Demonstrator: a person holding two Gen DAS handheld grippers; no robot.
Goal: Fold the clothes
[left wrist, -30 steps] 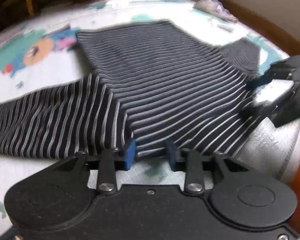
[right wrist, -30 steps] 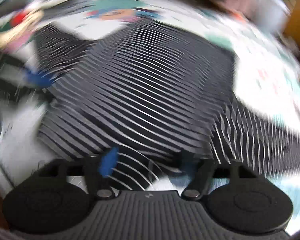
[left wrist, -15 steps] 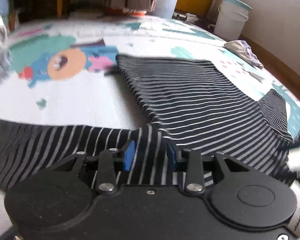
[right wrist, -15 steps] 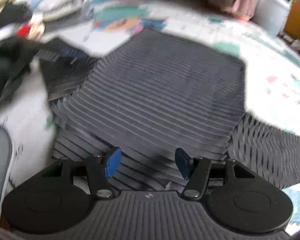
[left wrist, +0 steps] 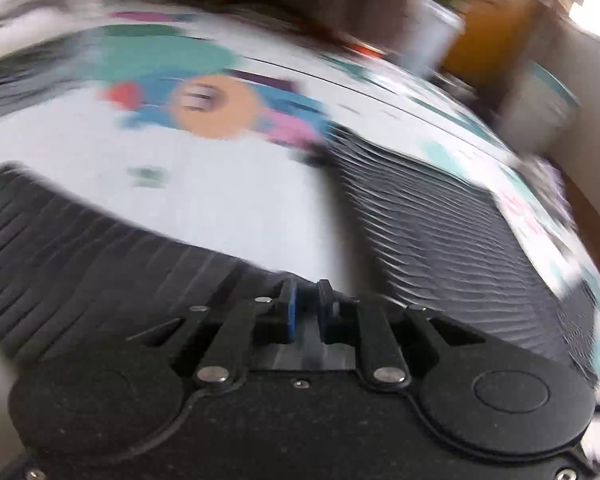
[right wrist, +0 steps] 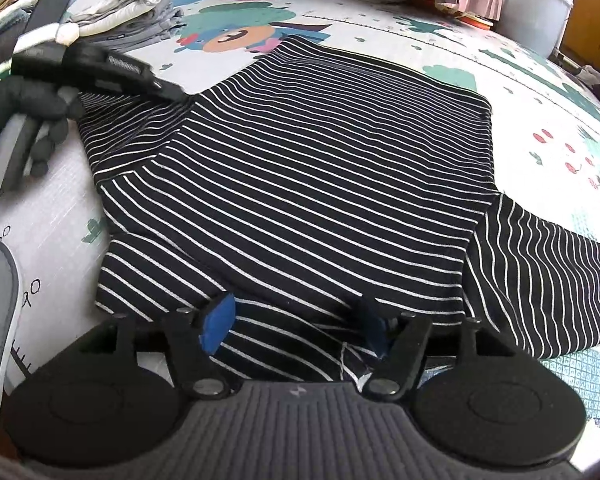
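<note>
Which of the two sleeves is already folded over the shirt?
The sleeve at the left of the right wrist view, by the left gripper: it lies across the shirt. The right sleeve is spread out on the mat.

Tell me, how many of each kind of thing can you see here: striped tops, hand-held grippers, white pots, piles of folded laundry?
Striped top: 1
Hand-held gripper: 2, the right and the left
White pot: 1
Pile of folded laundry: 1
Total: 5
</note>
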